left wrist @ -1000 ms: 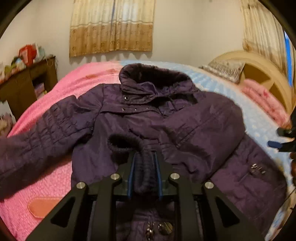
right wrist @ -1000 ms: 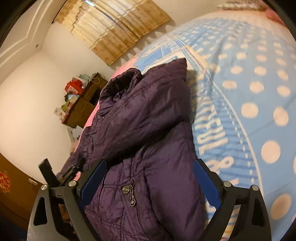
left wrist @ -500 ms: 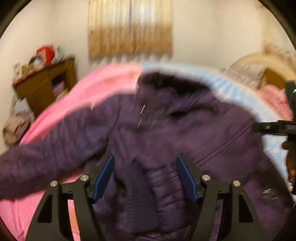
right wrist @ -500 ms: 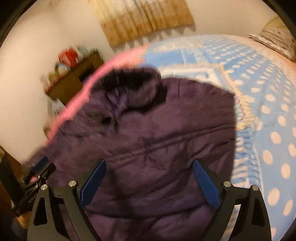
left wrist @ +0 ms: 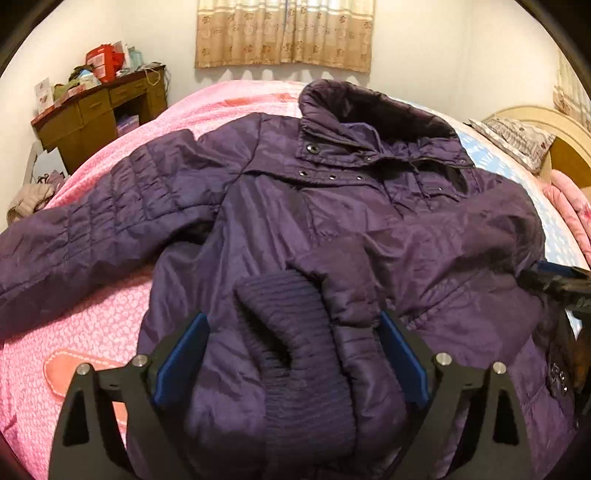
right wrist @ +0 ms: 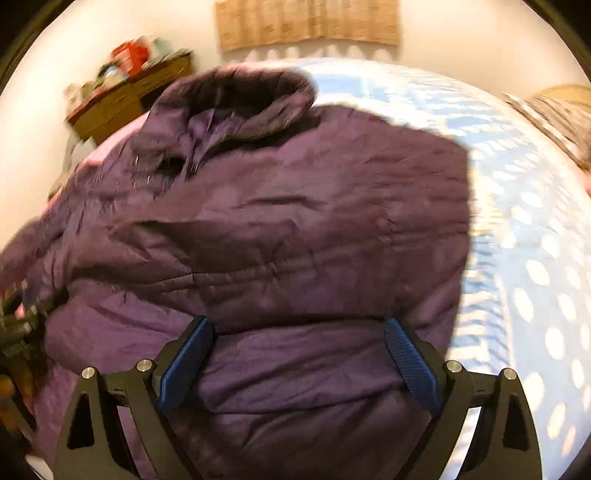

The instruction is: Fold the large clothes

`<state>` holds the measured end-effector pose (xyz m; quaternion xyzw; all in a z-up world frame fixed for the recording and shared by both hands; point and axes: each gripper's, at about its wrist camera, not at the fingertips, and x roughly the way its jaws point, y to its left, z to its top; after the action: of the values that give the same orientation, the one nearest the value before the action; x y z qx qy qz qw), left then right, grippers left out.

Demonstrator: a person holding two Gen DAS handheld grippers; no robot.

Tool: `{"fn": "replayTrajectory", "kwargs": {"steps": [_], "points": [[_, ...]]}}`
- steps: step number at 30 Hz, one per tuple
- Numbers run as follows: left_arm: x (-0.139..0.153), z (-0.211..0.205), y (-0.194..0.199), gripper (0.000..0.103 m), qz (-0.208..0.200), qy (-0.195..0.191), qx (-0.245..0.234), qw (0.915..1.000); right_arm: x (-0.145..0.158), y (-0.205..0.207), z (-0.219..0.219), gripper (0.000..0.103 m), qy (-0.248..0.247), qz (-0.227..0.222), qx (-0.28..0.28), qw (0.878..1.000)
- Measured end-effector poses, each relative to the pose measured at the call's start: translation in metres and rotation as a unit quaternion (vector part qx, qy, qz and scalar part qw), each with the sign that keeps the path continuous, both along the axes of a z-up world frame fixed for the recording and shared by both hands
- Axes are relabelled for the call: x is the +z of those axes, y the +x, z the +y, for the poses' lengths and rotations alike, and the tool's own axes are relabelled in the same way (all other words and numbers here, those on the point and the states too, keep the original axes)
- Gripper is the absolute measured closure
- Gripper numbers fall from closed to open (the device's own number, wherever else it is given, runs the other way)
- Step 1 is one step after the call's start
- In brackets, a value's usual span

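room: bedroom, wooden desk (left wrist: 99,110) upper left of the frame, curtain (left wrist: 284,33) top centre, headboard (left wrist: 535,122) upper right.
surface: bed, pink cover (left wrist: 74,332) at left, blue dotted cover (right wrist: 535,258) at right.
jacket (left wrist: 332,221): purple, spread across the bed at centre; one sleeve reaches to the left edge, other sleeve folded over the front, its knit cuff (left wrist: 295,332) at lower centre.
left gripper (left wrist: 291,354): jaws opening, cuff lying between the pads, not pinched.
right gripper (right wrist: 299,354): jaws wide apart over the jacket, nothing gripped; view blurred.
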<state>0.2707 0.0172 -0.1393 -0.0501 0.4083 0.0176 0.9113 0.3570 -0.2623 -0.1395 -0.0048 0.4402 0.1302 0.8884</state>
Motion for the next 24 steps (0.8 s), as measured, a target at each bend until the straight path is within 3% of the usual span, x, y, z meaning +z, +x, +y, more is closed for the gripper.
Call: {"fn": "replayTrajectory", "kwargs": {"steps": [2, 5, 7, 9, 12, 14, 17, 24], "points": [[0.005, -0.001, -0.005, 0.009, -0.013, 0.000, -0.005, 0.9999, 0.020, -0.006, 0.006, 0.008, 0.021, -0.026, 0.002, 0.999], [0.022, 0.004, -0.017, 0.009, -0.039, -0.024, -0.001, 0.9990, 0.038, -0.006, 0.023, 0.008, -0.016, -0.067, 0.019, 0.997], [0.035, 0.002, -0.022, 0.009, -0.067, -0.023, 0.000, 0.9975, 0.036, 0.006, 0.033, 0.008, -0.029, -0.070, 0.036, 0.996], [0.040, -0.006, -0.020, 0.000, -0.080, -0.019, -0.006, 0.9966, 0.024, 0.022, 0.039, 0.008, -0.027, -0.057, 0.041, 0.997], [0.030, -0.019, -0.005, 0.000, -0.055, 0.006, -0.007, 0.9984, -0.003, 0.037, 0.038, 0.008, -0.039, -0.021, 0.032, 0.998], [0.014, -0.019, 0.007, 0.000, -0.016, 0.012, 0.004, 0.9998, -0.018, 0.036, 0.037, 0.008, -0.037, -0.016, 0.032, 0.999], [-0.002, -0.009, 0.014, 0.000, 0.020, -0.020, 0.011, 0.9995, -0.023, 0.031, 0.038, 0.008, -0.041, -0.020, 0.031, 0.998], [-0.008, -0.010, 0.012, 0.000, 0.030, -0.014, 0.015, 0.9993, -0.031, 0.036, 0.048, 0.007, -0.059, -0.012, 0.039, 0.997]]}}
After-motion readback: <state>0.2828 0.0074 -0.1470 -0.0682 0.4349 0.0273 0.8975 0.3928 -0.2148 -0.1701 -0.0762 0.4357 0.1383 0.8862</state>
